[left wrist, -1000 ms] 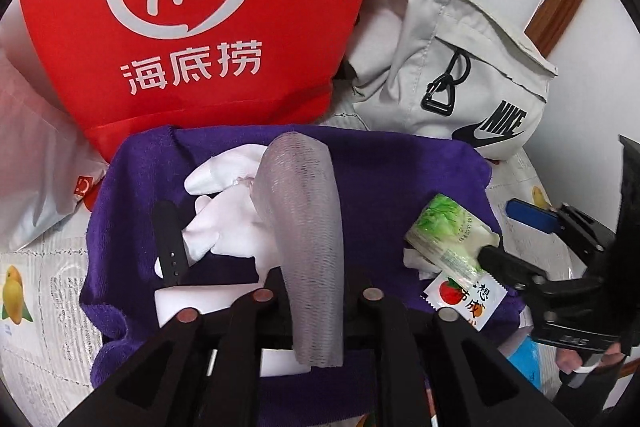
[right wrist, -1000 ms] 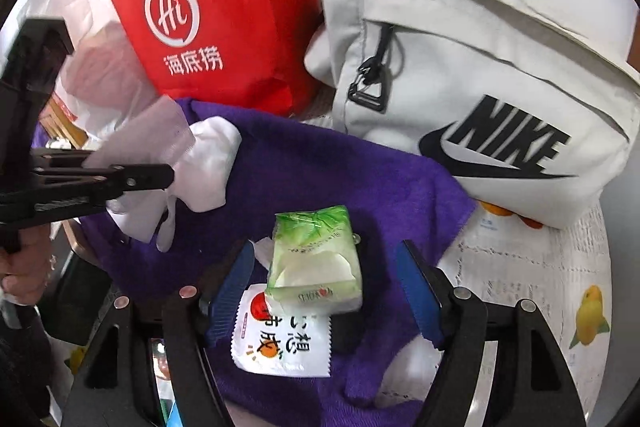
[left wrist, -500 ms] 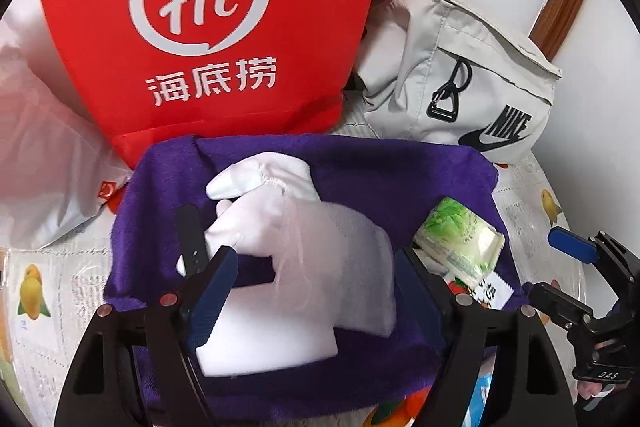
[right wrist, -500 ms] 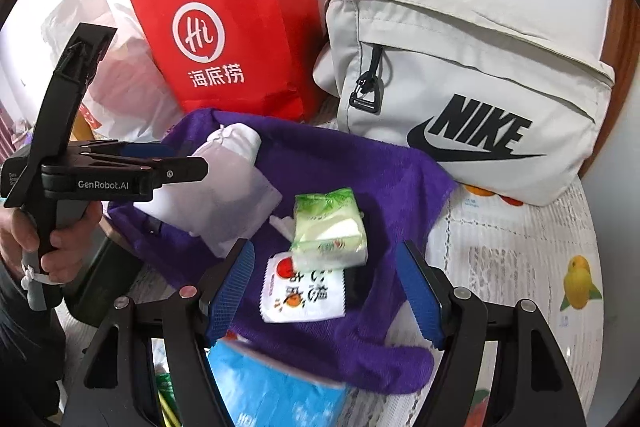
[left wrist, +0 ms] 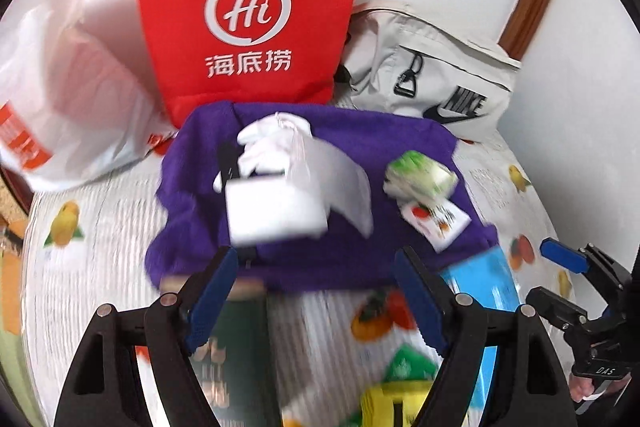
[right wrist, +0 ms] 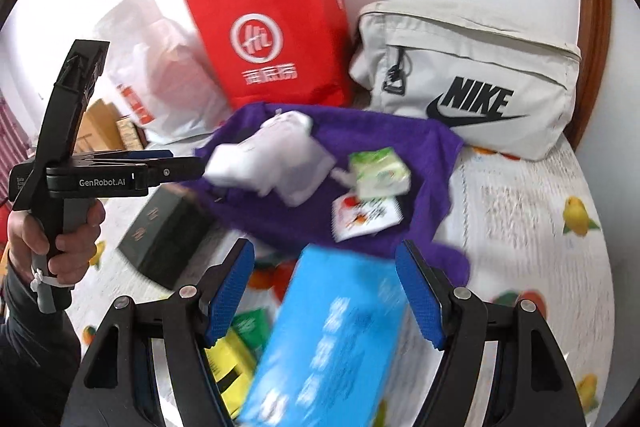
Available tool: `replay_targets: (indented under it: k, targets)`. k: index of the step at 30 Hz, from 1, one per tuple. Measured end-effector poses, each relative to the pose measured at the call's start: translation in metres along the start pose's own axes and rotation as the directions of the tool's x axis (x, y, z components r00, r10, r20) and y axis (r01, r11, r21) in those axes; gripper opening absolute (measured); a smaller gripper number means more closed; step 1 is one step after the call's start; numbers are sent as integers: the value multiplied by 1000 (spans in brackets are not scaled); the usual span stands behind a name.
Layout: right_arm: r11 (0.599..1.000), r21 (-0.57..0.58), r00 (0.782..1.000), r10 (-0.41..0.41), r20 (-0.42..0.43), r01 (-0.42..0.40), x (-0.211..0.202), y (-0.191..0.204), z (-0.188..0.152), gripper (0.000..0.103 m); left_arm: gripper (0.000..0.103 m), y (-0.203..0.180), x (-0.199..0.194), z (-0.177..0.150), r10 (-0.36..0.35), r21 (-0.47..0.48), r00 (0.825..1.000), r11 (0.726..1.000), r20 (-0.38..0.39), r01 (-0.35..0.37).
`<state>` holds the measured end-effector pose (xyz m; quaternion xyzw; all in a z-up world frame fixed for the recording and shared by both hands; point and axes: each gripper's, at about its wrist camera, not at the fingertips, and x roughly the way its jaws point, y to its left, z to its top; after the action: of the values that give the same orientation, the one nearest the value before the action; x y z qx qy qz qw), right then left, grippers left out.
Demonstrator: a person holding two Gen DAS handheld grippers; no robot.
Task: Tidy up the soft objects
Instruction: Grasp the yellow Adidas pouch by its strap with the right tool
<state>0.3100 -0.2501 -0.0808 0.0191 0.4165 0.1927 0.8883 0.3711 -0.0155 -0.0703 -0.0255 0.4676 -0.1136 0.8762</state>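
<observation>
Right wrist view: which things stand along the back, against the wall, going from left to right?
White plastic bag → red paper bag → grey Nike bag.

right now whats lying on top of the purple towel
On the purple towel: a white cloth pile, a green tissue pack and a small sachet beside it. Whatever the cloth pile covers is hidden.

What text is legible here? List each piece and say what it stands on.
"Hi" with "海底捞": red paper bag.
"NIKE": grey pouch.
"GenRobot.AI": left gripper.
"DAS": right gripper.
Print on the blue box, dark box and red-and-white sachet: blurred, unreadable.
</observation>
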Motion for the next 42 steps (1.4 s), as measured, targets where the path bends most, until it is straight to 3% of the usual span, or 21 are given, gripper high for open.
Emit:
replay_targets:
  k: [9,16,24,27,30,32,33,34,36,37,40,42]
  targets:
    - [991,-121,998,59,-31,-63,-27,62,-61,73,79,11,-57,-74,21,-58,999,998,27,-20]
    - [966,-258,999,22,-48,-34,-25,110,-104,73,79,39,-75,-127,22,-129,1000,991,8,-21]
    - [901,-425,991,-125,-52,91,12,134,-129,69,79,65,-71,-169,12,-201,1000,980,-26,-17]
    - [857,-499,984,-173,-41,130,27,141,-132,68,79,72,-60,-177,5,-224,998,974,-56,-17]
    - [794,-582,973,-229,-18,176,42,150,-135,60,79,76,-54,-182,-12,-237,998,971,-66,-4]
    - [766,-615,962,-271,-43,188,56,150,-136,45,79,77,-50,-185,-22,-242,997,970,-72,4]
    - [752,-624,952,-302,-38,213,61,149,-136,31,79,77,-49,-186,-26,-244,997,970,-75,7]
    - [748,-625,951,-307,-29,223,61,149,-135,26,79,77,-48,-187,-28,-245,997,970,-77,8]
    - [771,-601,956,-290,-36,211,55,149,-130,18,79,77,-48,-188,-33,-240,996,971,-77,14]
    - [803,-564,966,-256,-34,193,46,147,-125,13,79,77,-48,-188,-36,-236,997,972,-76,17]
    - [906,-418,993,-99,-66,63,20,139,-112,11,79,74,-50,-191,-55,-222,997,974,-62,40]
    - [946,-325,997,-33,-72,8,7,130,-109,11,79,67,-50,-192,-83,-203,995,977,-53,71]
